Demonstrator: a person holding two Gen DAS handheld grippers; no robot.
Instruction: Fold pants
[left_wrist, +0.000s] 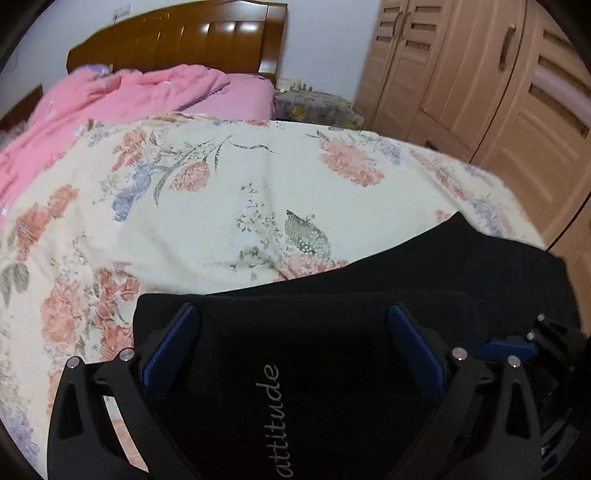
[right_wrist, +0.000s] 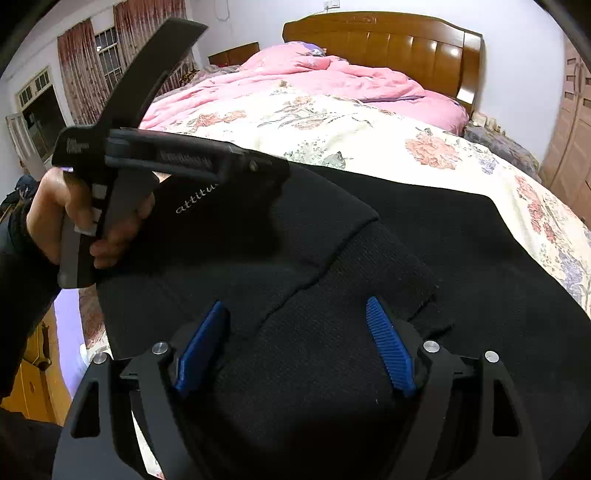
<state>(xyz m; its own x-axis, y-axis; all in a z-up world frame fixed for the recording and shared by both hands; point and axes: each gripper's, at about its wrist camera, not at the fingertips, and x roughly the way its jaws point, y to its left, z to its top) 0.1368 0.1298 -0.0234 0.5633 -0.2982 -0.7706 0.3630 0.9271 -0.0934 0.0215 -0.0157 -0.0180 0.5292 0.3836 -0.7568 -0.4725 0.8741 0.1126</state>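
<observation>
Black pants (left_wrist: 332, 332) with grey "attitude" lettering lie partly folded on a floral bedspread (left_wrist: 221, 206). My left gripper (left_wrist: 291, 332) is open, its blue pads (left_wrist: 173, 343) spread just above the lettered layer. My right gripper (right_wrist: 299, 328) is open over a folded ribbed part of the pants (right_wrist: 332, 280), holding nothing. The right wrist view shows the left gripper's body and the hand (right_wrist: 55, 214) holding it at the left, over the pants. The right gripper's tip shows at the right edge of the left wrist view (left_wrist: 517, 347).
A pink quilt (right_wrist: 314, 77) is bunched toward the wooden headboard (right_wrist: 388, 44). A wooden wardrobe (left_wrist: 480, 81) stands right of the bed. A covered bedside table (left_wrist: 314, 107) sits by the headboard. A curtained window (right_wrist: 103, 62) is at the far left.
</observation>
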